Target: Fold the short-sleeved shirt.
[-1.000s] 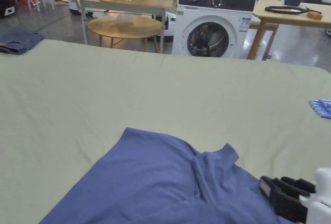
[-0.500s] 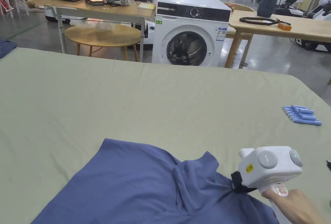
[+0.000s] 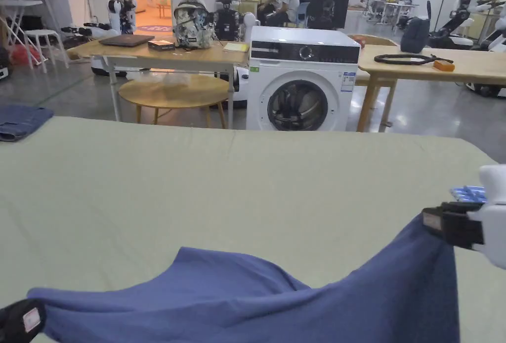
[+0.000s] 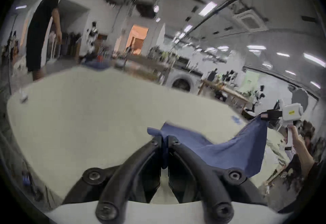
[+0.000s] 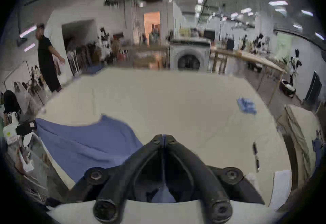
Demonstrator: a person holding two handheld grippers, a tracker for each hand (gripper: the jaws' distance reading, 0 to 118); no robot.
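Hanging between both claws, the blue shirt [image 3: 276, 299] is stretched above the near edge of the pale green surface [image 3: 222, 186]. The left claw [image 4: 164, 139] is clamped on one corner, the right claw [image 5: 164, 137] on the other, raised high at the right. Half a second ago the shirt lay flat and only the right claw pinched it. No writing is legible.

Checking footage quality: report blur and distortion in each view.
Head view: sharp, undistorted, even light; blue shirt crisp. Left gripper view: fisheye, dark corners, smeared background. Right gripper view: fisheye, blurrier, washing machine soft, near fingers clearer.
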